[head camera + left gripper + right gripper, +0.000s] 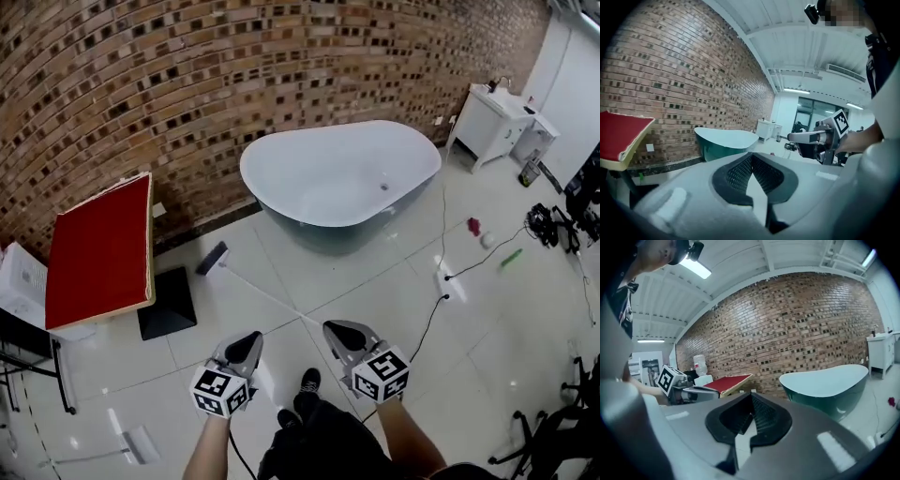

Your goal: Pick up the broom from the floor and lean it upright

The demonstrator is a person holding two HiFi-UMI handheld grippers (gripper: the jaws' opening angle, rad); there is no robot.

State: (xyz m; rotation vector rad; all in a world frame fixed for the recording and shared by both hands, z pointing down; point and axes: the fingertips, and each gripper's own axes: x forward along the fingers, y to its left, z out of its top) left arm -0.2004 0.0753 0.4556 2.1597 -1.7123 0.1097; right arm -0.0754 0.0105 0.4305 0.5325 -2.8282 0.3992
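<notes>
The broom lies flat on the white tiled floor in the head view. Its dark head is near the brick wall and its thin pale handle runs toward me, ending between my two grippers. My left gripper hovers above the floor just left of the handle's near end, shut and empty. My right gripper hovers just right of that end, also shut and empty. In the left gripper view, the left gripper has its jaws together, with the right gripper beyond. In the right gripper view, the right gripper is closed too.
A white bathtub stands against the brick wall ahead. A red-topped board and a black box are at the left. A white cabinet is at the back right. Cables trail across the floor on the right.
</notes>
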